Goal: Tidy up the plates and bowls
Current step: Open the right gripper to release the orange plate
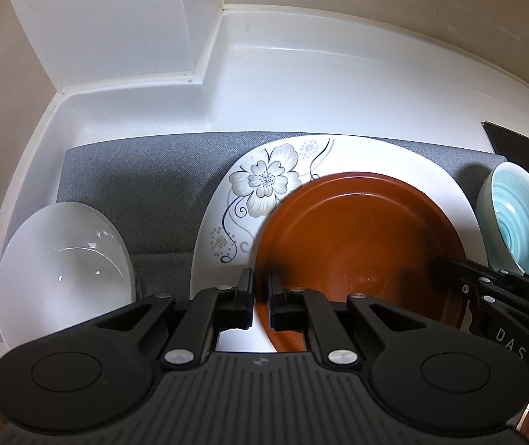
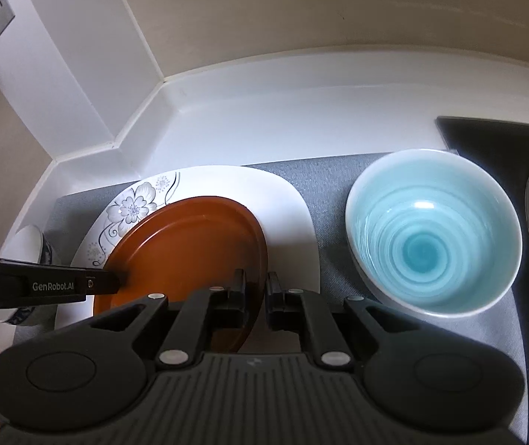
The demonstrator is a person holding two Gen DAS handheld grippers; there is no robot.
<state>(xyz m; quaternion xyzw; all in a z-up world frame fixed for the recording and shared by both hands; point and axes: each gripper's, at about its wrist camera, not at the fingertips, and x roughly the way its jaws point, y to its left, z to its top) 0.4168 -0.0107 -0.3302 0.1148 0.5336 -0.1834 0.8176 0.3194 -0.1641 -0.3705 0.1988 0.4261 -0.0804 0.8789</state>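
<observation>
Left gripper point(image 1: 260, 296) and right gripper point(image 2: 256, 296): jaws pinched on opposite rims of the brown plate point(image 1: 357, 244), sitting on the floral plate point(image 2: 283, 200). Risk: uneven lift tilts it, slipping. Blue bowl point(image 2: 433, 233) near right; white bowl point(image 1: 64, 263) left.
</observation>
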